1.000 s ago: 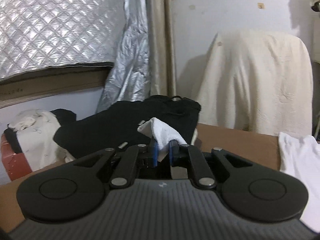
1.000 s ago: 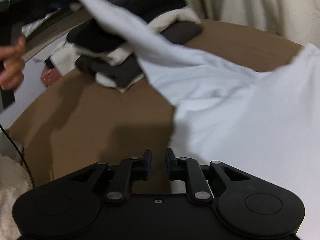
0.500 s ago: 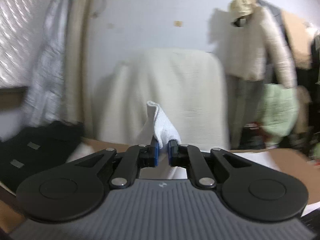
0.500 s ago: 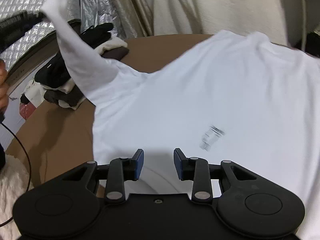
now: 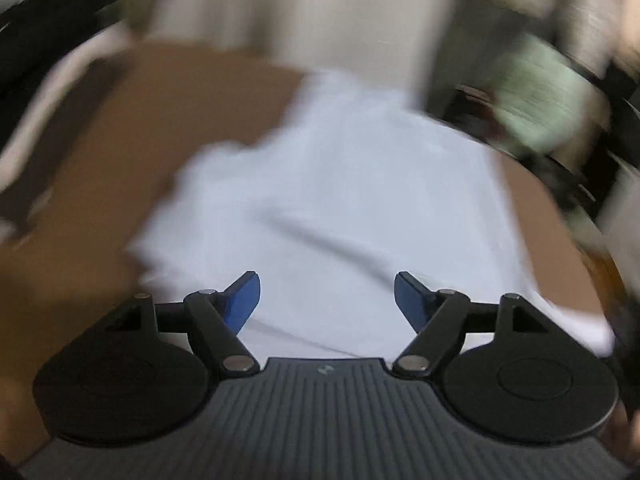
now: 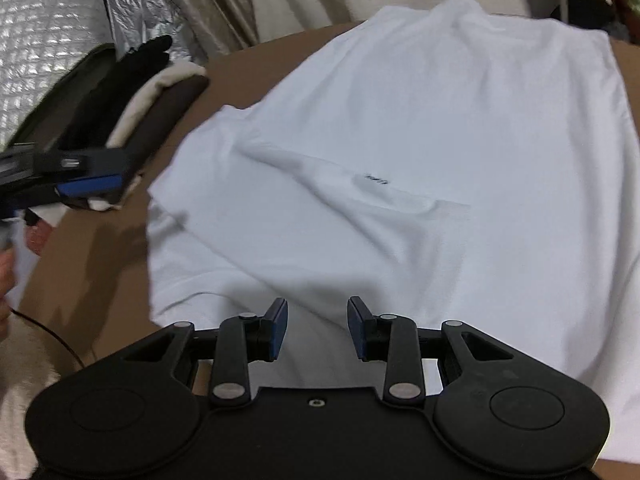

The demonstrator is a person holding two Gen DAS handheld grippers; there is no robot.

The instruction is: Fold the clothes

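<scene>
Left gripper point(image 5: 327, 294) jaws just opening wide, sleeve dropped onto white shirt point(image 6: 400, 160) for fold; right gripper point(image 6: 317, 328) jaws part-open, empty, hovering at shirt's near edge.

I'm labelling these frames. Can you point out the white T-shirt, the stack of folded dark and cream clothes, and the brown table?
White T-shirt point(image 6: 460, 120): right wrist view, its flat middle.
Stack of folded dark and cream clothes point(image 6: 156, 92): right wrist view, cream layer.
Brown table point(image 6: 104, 264): right wrist view, bare top.
</scene>
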